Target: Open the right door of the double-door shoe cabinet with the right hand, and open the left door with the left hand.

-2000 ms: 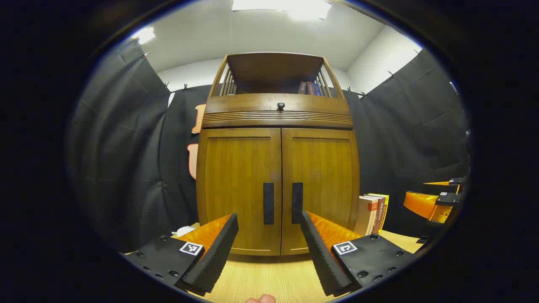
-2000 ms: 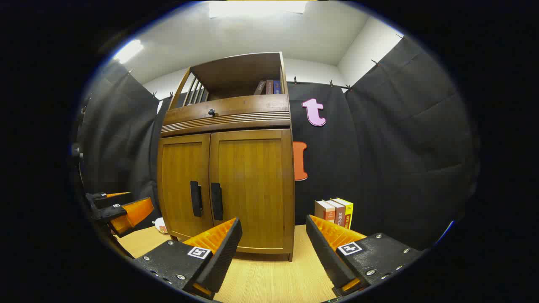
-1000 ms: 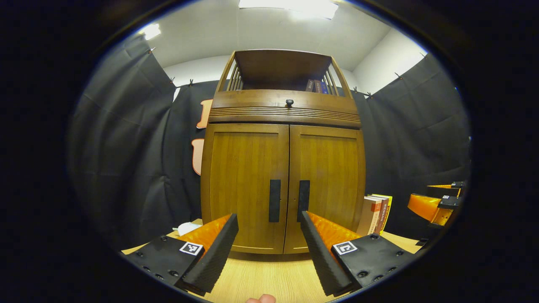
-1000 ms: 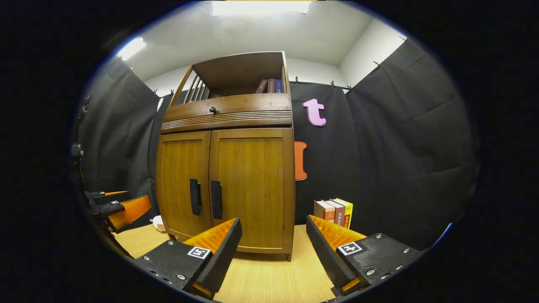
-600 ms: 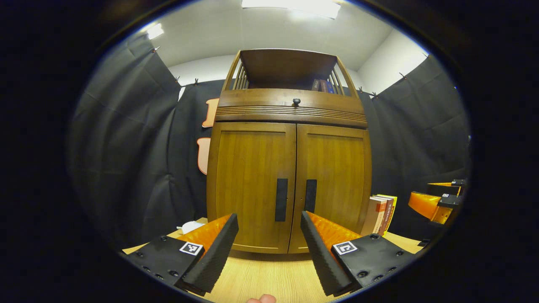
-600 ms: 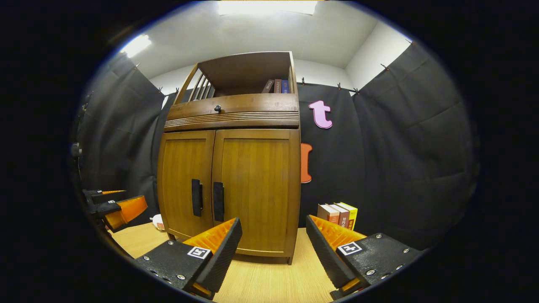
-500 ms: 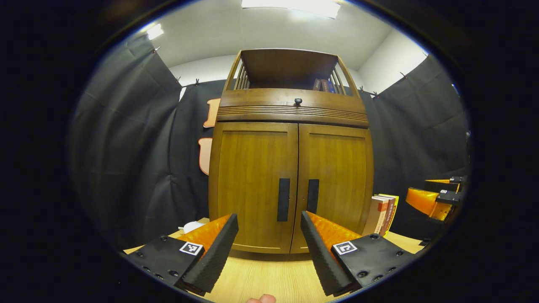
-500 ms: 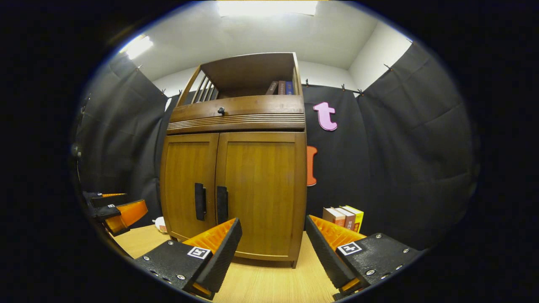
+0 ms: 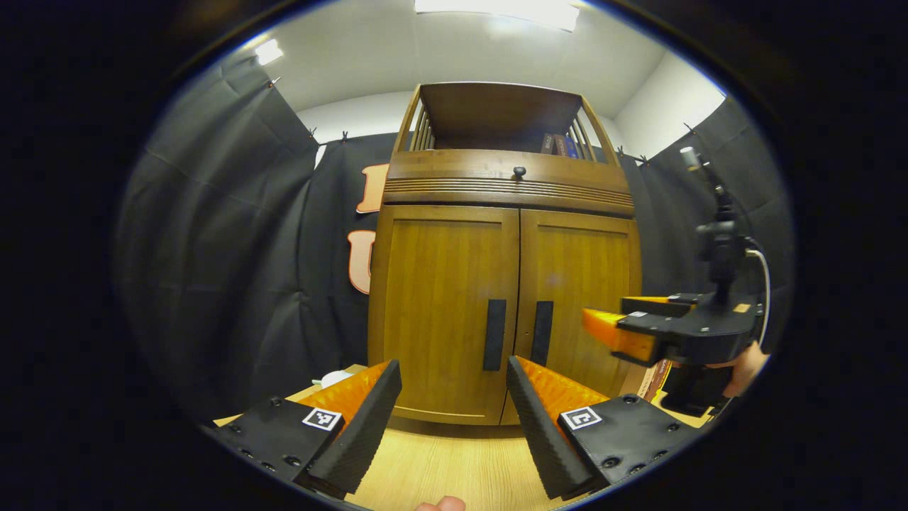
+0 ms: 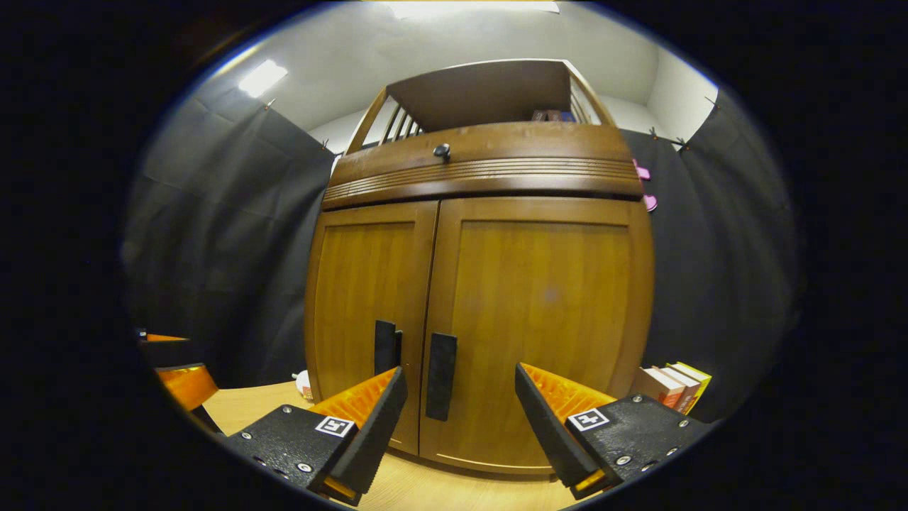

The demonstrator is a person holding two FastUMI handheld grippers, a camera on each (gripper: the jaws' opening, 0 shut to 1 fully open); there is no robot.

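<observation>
The wooden shoe cabinet (image 9: pixel 504 284) stands on the table with both doors closed. Its left door (image 9: pixel 443 305) and right door (image 9: pixel 578 277) each carry a dark vertical handle, the left handle (image 9: pixel 494 344) and right handle (image 9: pixel 542 333), beside the centre seam. My left gripper (image 9: pixel 452 369) is open, a short way back from the left handle. My right gripper (image 10: pixel 461 372) is open and close to the right door (image 10: pixel 543 312), with the right handle (image 10: pixel 440 376) standing between its fingers but apart from them. In the left gripper view the right gripper (image 9: pixel 604 312) hangs before the right door.
A drawer with a round knob (image 9: pixel 519 171) and an open shelf holding books (image 9: pixel 560 144) top the cabinet. Upright books (image 10: pixel 670 387) stand on the table (image 9: pixel 454 468) right of the cabinet, a small white thing (image 9: pixel 333 378) left of it. Black cloth walls close in all around.
My right gripper has moved forward and left, close up to the right door and its handle. My left gripper has shifted slightly left and a little nearer. Both doors stay closed.
</observation>
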